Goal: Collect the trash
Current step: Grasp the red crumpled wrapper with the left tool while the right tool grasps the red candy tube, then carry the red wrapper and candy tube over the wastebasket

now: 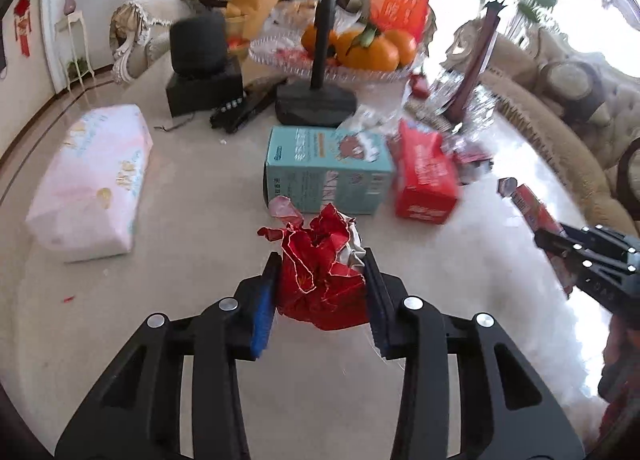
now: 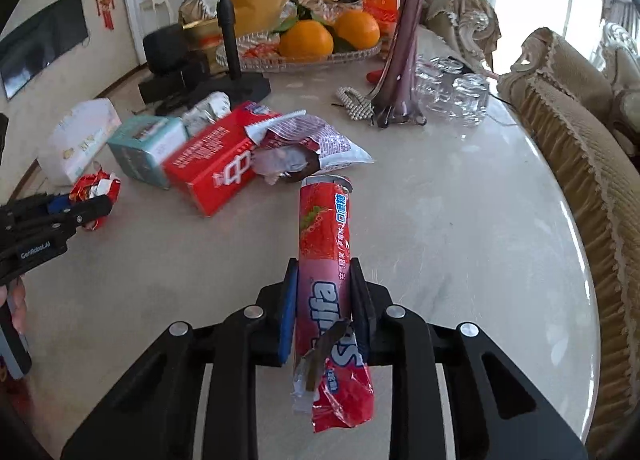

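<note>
A crumpled red wrapper [image 1: 320, 272] with gold edging is pinched between the blue pads of my left gripper [image 1: 322, 280], held just above the pale marble table [image 1: 200, 180]. From the right wrist view the same red wrapper [image 2: 94, 190] shows at the left gripper [image 2: 86, 216] on the far left. My right gripper [image 2: 324, 288] is shut on a long red and pink candy tube wrapper [image 2: 326, 244], which sticks out ahead of the fingers and hangs torn behind them. The right gripper [image 1: 560, 248] shows at the right edge of the left wrist view.
A teal box [image 1: 324, 168], a red carton [image 1: 424, 176], an opened snack bag [image 2: 304, 140] and a pink tissue pack [image 1: 92, 184] lie on the table. Behind them stand a black stand base [image 1: 316, 104], a glass dish of oranges [image 1: 360, 48], a purple vase [image 2: 400, 60] and glass cups [image 2: 456, 96]. A sofa [image 2: 580, 164] borders the right edge.
</note>
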`<state>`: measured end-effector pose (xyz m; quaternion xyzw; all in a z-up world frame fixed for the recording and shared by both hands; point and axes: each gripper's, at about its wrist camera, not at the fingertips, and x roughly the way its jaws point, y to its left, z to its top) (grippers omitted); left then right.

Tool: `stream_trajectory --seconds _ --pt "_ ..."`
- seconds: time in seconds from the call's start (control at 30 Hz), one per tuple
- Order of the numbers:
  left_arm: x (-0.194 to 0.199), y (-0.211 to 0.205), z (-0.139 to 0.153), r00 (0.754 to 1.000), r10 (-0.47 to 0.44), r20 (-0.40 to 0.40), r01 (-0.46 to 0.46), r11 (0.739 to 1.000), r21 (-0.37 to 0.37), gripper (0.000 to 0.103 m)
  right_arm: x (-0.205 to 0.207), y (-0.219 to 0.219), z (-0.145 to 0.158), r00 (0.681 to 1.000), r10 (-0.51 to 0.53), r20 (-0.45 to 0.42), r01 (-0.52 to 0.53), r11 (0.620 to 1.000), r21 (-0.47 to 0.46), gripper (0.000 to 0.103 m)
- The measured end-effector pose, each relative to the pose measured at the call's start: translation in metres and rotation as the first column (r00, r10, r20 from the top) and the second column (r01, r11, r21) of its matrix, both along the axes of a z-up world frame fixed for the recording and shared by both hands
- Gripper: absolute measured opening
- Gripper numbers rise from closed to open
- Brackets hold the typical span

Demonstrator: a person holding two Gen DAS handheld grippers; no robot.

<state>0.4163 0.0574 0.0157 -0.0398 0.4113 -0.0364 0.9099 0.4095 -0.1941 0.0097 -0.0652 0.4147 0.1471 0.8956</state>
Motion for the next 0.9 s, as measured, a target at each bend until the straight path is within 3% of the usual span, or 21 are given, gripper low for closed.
stream_trajectory --seconds 0.17,0.27,0.4,0.57,0.7,0.9 --pt "-0.071 -0.010 0.044 0.995 -0.054 0.089 0.053 0.998 0.016 0.039 -0.054 -0.004 0.035 0.998 0.007 0.056 -0.010 0.998 0.068 0.023" --pt "-0.142 -0.017 0.066 0.983 -0.117 0.141 0.115 0.993 0.019 0.039 -0.109 -0.003 0.057 0.993 0.034 0.111 -0.045 0.994 0.101 0.023" --pt "-0.228 -0.026 0.071 0.968 -0.178 0.175 0.175 0.984 0.029 0.039 -0.206 -0.005 0.074 0.980 0.089 0.177 -0.117 0.982 0.152 0.023" --pt "-0.338 -0.039 0.049 0.958 -0.248 0.141 0.252 0.968 -0.014 0.039 -0.305 -0.006 0.063 0.977 0.136 0.166 -0.172 0.960 0.220 0.023" --pt "-0.401 -0.044 0.020 0.962 -0.260 0.083 0.264 0.963 -0.046 0.039 -0.376 0.000 0.048 0.978 0.158 0.135 -0.186 0.956 0.226 0.023" --pt "-0.458 -0.050 -0.013 0.964 -0.267 -0.007 0.266 0.962 -0.056 0.039 -0.441 0.007 0.022 0.985 0.172 0.032 -0.175 0.953 0.247 0.023"
